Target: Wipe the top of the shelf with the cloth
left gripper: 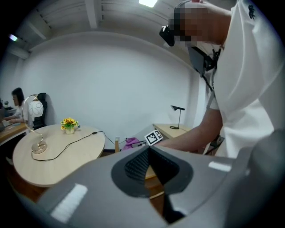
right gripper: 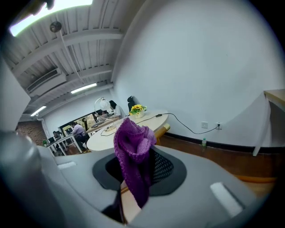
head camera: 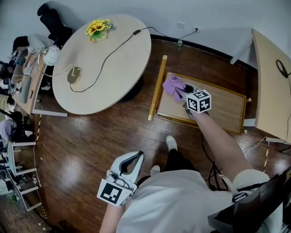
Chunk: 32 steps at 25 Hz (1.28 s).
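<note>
Over the shelf (head camera: 223,107) top, purple cloth (head camera: 173,85) pinched between the right tongs (head camera: 184,93); left tongs (head camera: 131,160) pressed together, empty.

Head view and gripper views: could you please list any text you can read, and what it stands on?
No readable text anywhere.
The cube on the left gripper and the cube on the right gripper bear only black-and-white square patterns, no letters.
The dark mark on the white shirt is too blurred to read.

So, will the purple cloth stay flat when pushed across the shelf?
Probably not: the cloth looks soft and knitted, drooping in folds from the right gripper, so it may bunch. It seems light; the knit should grip the wooden shelf.
</note>
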Each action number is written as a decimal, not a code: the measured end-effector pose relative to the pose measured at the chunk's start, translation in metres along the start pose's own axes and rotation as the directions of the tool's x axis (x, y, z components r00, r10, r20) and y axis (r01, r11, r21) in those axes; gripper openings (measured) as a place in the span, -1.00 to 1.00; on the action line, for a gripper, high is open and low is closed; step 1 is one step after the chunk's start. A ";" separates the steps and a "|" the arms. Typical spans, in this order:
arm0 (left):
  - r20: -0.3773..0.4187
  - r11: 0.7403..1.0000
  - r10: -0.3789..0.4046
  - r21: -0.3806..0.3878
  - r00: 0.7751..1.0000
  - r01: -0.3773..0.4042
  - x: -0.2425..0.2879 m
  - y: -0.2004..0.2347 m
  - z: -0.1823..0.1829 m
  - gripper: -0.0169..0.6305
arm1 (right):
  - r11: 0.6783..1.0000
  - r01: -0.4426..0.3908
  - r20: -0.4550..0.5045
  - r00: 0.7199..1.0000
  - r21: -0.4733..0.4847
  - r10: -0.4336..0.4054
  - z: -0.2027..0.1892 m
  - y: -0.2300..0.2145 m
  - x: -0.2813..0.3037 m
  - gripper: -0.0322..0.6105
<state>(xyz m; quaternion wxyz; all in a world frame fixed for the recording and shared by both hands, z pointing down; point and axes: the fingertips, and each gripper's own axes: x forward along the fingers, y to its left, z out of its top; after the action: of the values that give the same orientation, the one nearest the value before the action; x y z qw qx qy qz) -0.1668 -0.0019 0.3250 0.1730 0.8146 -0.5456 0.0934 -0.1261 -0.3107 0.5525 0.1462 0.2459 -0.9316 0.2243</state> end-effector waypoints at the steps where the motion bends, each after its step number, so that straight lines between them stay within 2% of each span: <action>1: -0.006 1.000 0.009 -0.006 1.000 -0.009 0.005 0.003 0.001 -0.88 | 1.000 0.002 -0.011 1.000 0.004 -0.002 -0.003 -0.007 0.012 -0.61; 8: -0.054 0.998 0.049 -0.041 0.997 -0.051 0.030 0.019 -0.002 -0.88 | 0.999 0.028 -0.086 0.996 0.025 -0.026 -0.029 -0.054 0.085 -0.61; 16: -0.129 0.998 0.026 -0.056 0.991 -0.034 0.052 0.024 -0.009 -0.88 | 0.996 0.064 -0.149 0.987 0.062 -0.055 -0.060 -0.088 0.114 -0.61; 24: -0.146 0.999 -0.034 -0.036 0.989 0.029 0.072 0.022 -0.005 -0.88 | 0.978 0.185 -0.168 0.972 0.097 -0.167 -0.082 -0.143 0.070 -0.61; 32: -0.166 0.988 -0.153 -0.015 0.974 0.152 0.103 0.003 0.002 -0.88 | 0.926 0.354 -0.180 0.927 0.132 -0.329 -0.100 -0.218 -0.025 -0.61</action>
<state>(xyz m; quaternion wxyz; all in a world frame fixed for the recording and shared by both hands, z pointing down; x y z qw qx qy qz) -0.1292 -0.0924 0.3585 0.2254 0.8433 -0.4653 0.1469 0.0253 -0.4215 0.7040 0.2343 0.3977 -0.8388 0.2888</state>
